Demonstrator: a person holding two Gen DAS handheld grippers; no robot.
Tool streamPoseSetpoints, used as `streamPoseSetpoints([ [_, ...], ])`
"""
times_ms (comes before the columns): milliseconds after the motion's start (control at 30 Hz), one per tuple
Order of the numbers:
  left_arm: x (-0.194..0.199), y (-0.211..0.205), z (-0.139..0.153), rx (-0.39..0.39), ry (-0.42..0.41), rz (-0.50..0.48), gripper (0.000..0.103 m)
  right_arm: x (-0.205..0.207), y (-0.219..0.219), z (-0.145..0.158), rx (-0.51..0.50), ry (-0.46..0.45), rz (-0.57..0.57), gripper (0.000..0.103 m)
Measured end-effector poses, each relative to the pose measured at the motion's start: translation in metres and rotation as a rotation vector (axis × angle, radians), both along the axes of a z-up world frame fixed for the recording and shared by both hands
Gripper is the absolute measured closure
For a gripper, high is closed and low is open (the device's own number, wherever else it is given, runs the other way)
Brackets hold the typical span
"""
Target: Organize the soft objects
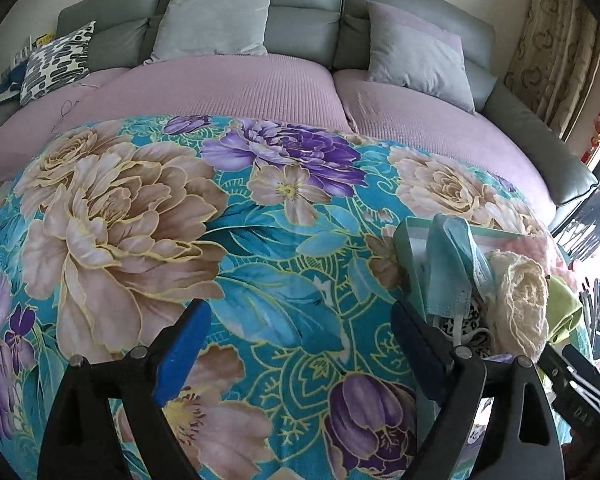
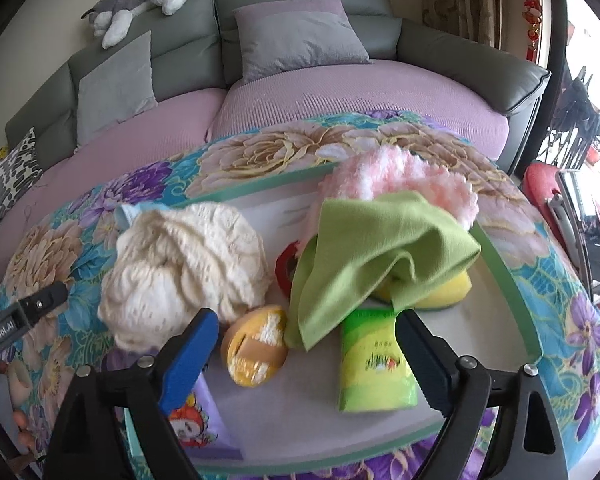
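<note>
Left wrist view: the left gripper (image 1: 296, 344) hangs with jaws released, empty, over a floral blanket (image 1: 260, 240); the tray (image 1: 406, 240) of soft things lies just to its right.

Right wrist view: the right gripper (image 2: 308, 350), jaws spread and empty, hovers over the tray (image 2: 496, 256). A green cloth (image 2: 380, 240) lies just ahead between the jaws, a cream knit (image 2: 184, 264) to the left. Probably between items; next comes choosing one and closing on it.

The left gripper (image 2: 24, 316), seen at the edge of the right wrist view, bore white lettering "GenRobot.AI". The green packet's (image 2: 374, 362) print stayed unreadable.
</note>
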State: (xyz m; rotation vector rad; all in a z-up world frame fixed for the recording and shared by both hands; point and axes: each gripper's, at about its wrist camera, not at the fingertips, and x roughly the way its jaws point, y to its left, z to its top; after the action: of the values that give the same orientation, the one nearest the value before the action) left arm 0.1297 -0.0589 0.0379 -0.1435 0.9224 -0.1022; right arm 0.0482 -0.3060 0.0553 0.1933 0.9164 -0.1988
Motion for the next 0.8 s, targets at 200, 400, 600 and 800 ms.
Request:
streamPoseSetpoints([
  [200,-0.019,0.003,0.000,-0.003,-0.019,-0.006,0.011,-0.016,0.017,0.000,0.000,0.000,0.032,0.011],
  [400,-0.051,0.011,-0.013,0.042,-0.008,-0.022,0.011,-0.030,0.037,0.000,-0.011,0.005,0.073,0.011],
  [600,-0.078,0.024,-0.019,0.094,0.009,-0.015,0.011,-0.046,0.051,-0.001,-0.009,0.014,0.097,0.011],
  [800,-0.100,0.033,-0.022,0.129,-0.023,0.028,0.011,-0.064,0.060,-0.004,0.003,0.033,0.106,0.011],
])
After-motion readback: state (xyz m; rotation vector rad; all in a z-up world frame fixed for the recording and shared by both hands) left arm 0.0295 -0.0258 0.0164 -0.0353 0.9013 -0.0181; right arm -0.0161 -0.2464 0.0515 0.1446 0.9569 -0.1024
